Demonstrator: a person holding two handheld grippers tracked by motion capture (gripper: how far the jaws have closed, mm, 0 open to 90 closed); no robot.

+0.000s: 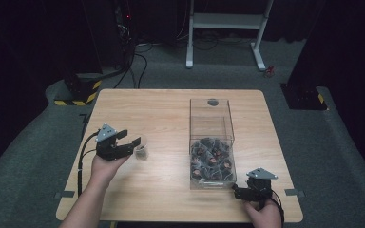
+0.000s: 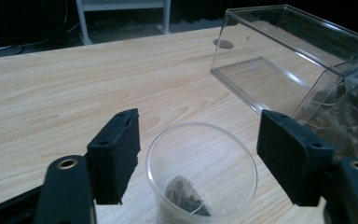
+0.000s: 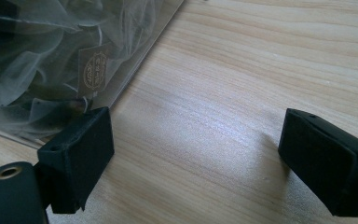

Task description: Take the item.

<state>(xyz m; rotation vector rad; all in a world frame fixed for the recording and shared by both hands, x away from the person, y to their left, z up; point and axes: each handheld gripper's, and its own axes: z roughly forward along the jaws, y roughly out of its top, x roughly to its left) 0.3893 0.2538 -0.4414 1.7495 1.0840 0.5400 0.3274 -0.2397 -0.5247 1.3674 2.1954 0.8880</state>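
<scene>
Left gripper (image 2: 198, 154): jaws spread wide, flanking a clear plastic cup (image 2: 201, 170) without touching it; one tea bag (image 2: 184, 196) lies inside.

Right gripper (image 3: 196, 158): jaws open, empty, over bare counter (image 3: 223, 93) just beside the clear box (image 1: 211, 142) of tea bags.

Step, as judged: between transfers; next calls for reaching into the box.

Obscured: cup's base cut off; bag count in the box indistinct.
</scene>
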